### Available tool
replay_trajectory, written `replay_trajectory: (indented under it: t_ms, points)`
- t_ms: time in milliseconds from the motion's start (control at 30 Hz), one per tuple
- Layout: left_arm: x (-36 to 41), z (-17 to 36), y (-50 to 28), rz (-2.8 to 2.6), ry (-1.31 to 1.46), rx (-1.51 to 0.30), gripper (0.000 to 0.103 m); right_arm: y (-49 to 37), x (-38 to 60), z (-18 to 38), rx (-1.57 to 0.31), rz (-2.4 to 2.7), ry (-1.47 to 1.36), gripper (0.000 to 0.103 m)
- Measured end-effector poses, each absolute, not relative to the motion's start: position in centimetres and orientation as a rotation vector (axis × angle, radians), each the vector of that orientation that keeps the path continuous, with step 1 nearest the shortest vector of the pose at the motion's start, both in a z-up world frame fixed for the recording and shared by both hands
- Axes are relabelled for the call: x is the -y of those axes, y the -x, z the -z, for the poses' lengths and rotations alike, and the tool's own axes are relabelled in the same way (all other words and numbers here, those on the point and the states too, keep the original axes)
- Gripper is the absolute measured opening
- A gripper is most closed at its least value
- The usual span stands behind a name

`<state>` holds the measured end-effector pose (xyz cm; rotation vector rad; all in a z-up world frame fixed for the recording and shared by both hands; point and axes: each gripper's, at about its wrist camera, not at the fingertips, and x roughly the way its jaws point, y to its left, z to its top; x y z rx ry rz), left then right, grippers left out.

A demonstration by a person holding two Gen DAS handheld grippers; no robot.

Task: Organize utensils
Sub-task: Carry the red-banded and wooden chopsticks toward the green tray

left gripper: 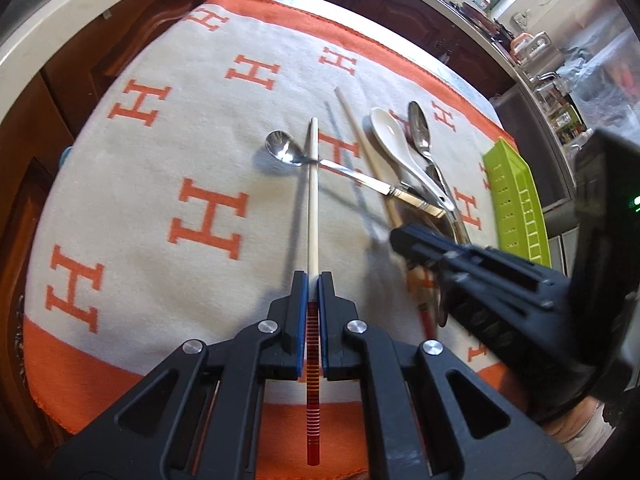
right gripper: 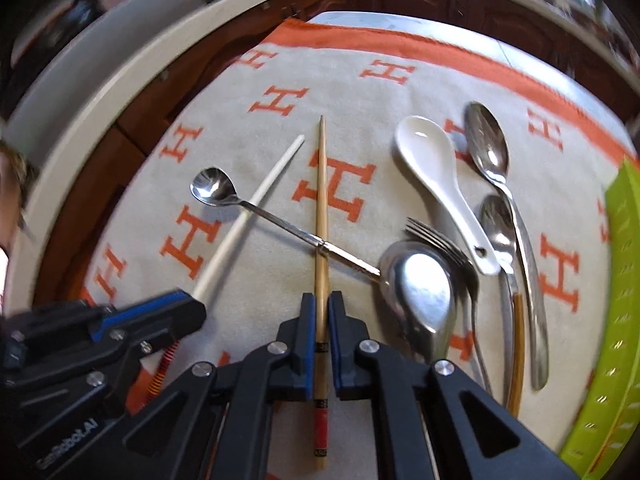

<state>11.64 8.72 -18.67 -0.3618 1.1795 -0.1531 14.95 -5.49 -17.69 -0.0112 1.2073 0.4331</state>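
Note:
My left gripper (left gripper: 313, 280) is shut on a white chopstick (left gripper: 313, 200) with a red striped end, which points away over the neck of a small steel spoon (left gripper: 284, 150). My right gripper (right gripper: 321, 300) is shut on a bamboo chopstick (right gripper: 321, 200) with a red band, which crosses the same small steel spoon's (right gripper: 212, 188) handle. In the right wrist view the left gripper (right gripper: 194, 308) is at the lower left, holding the white chopstick (right gripper: 256, 204). A white ceramic spoon (right gripper: 432, 172), a fork (right gripper: 436, 240) and several steel spoons (right gripper: 420, 296) lie to the right.
Everything rests on a cream blanket (left gripper: 160, 168) with orange H letters and an orange border. A lime green perforated tray (right gripper: 608, 340) stands at the right edge, also seen as the green tray (left gripper: 516, 200) in the left wrist view. Dark wood cabinets and a pale counter edge (right gripper: 100, 92) curve around the far side.

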Motion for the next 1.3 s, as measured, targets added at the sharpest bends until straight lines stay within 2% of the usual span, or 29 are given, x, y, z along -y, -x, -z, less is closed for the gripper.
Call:
replay_trajectory:
  t_ms: [467, 1033, 1133, 1300]
  points:
    - [-4.5, 17.6, -11.7, 0.258, 0.349, -1.204, 0.003, -13.8, 12.7, 11.8, -1.037, -0.377, -0.193, 0.006]
    - [0.2, 11.3, -8.2, 0.325, 0.273, -1.165, 0.003, -10.9, 18.3, 8.2, -0.970, -0.387, -0.315, 0.006]
    - [1.4, 12.4, -8.2, 0.330, 0.204, -1.201, 0.003, -10.3, 19.3, 8.3, -0.973, -0.382, -0.326, 0.006]
    - [2.7, 17.6, -8.3, 0.324, 0.091, -1.343, 0.003, -9.4, 20.4, 9.6, -1.012, -0.375, -0.331, 0.006]
